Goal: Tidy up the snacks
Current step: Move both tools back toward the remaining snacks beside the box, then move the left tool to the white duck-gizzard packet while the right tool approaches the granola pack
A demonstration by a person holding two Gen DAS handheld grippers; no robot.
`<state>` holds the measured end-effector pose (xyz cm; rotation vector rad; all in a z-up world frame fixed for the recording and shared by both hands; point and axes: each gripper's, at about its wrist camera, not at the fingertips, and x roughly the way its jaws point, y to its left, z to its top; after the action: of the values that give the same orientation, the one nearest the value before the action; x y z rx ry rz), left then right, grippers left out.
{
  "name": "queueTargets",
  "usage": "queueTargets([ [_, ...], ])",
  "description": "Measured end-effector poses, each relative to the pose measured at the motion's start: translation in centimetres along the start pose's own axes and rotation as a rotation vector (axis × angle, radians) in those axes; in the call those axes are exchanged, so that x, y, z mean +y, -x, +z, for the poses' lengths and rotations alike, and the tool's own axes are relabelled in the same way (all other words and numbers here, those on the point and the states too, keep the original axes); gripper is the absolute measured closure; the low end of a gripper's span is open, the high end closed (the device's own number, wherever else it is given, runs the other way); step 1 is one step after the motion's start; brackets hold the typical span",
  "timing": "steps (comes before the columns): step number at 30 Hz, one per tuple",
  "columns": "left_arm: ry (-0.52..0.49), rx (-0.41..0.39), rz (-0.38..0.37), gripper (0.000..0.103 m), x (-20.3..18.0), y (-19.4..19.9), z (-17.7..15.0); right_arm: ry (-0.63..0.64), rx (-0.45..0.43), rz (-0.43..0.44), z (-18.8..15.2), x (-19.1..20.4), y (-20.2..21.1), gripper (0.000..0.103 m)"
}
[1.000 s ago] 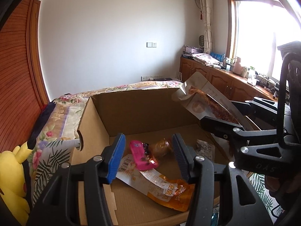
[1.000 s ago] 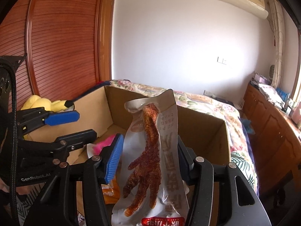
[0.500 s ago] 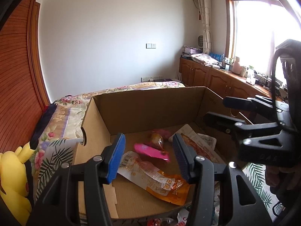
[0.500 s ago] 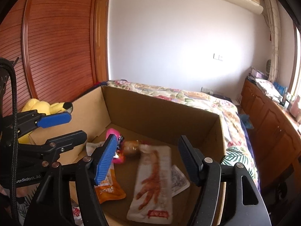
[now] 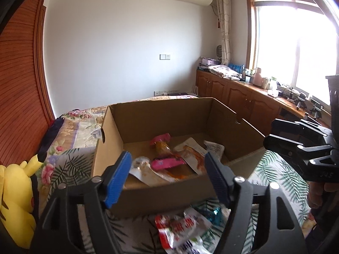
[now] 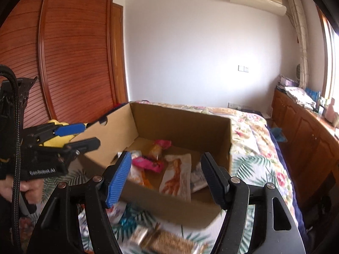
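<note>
Two grippers, left gripper (image 5: 167, 175) and right gripper (image 6: 165, 176), both spread wide and gripping nothing, hovering near a cardboard box (image 5: 161, 116), snack packets (image 6: 177, 177) lying inside, more packets (image 5: 180, 230) on the bedspread (image 5: 70, 163) just outside

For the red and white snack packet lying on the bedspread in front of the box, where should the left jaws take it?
The red and white snack packet lies flat and crinkled. Judging by that, bring the open left gripper down from above and pinch its raised, crumpled near edge, not the flat middle.
</note>
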<state>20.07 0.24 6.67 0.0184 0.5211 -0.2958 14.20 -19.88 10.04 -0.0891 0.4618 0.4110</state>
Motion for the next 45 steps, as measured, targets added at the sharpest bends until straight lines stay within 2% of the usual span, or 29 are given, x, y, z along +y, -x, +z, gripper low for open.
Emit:
queueTargets([
  [8,-0.006,0.037,-0.006,0.028,-1.2,1.6,-3.1,-0.031,0.062,-0.038,-3.9,-0.4,1.3,0.024],
  [22,0.030,0.175,0.007,0.028,-1.9,-0.9,-8.8,-0.088,0.230,-0.066,-9.8,-1.4,-2.4,0.023],
  [31,0.033,0.219,0.000,0.028,-2.8,-1.8,-10.7,-0.112,0.289,-0.059,-11.0,-1.4,-4.7,0.022],
  [45,0.036,0.293,0.021,0.028,-3.3,-3.0,-12.2,-0.082,0.362,-0.098,-11.6,-0.6,-6.5,0.010],
])
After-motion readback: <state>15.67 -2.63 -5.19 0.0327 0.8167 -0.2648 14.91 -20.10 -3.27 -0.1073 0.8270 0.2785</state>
